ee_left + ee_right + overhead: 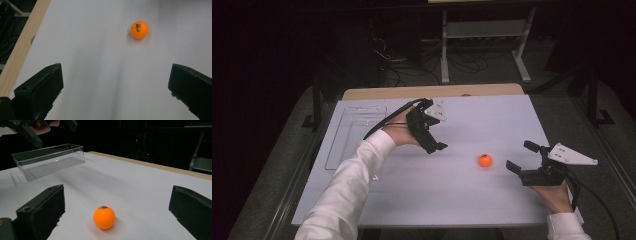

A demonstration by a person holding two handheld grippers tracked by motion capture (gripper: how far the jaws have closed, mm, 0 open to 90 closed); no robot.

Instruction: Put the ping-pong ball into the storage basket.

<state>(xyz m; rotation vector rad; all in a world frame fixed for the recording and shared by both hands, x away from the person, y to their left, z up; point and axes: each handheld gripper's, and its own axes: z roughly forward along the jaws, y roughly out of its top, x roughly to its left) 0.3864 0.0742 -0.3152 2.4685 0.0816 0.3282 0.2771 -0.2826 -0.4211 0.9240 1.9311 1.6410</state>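
Note:
An orange ping-pong ball (pixel 485 160) rests on the white table sheet (pixel 492 120), right of centre. My right gripper (pixel 518 156) sits low beside it on the right, open, jaws pointed left at the ball. In the right gripper view the ball (pixel 104 217) lies just ahead, between the wide-apart jaws of that gripper (pixel 117 195), untouched. My left gripper (pixel 434 144) is held above the table's middle, left of the ball, open and empty. In the left gripper view the ball (pixel 139 29) lies farther off, beyond the spread jaws of this gripper (pixel 116 90).
A clear plastic tray (pixel 357 135) lies empty at the table's left side, also seen as the clear tray (pixel 50 160) with the left gripper (pixel 25 130) above it. A wooden table edge (pixel 432 92) runs along the back. Dark floor, cables and a metal stand (pixel 484 30) lie beyond.

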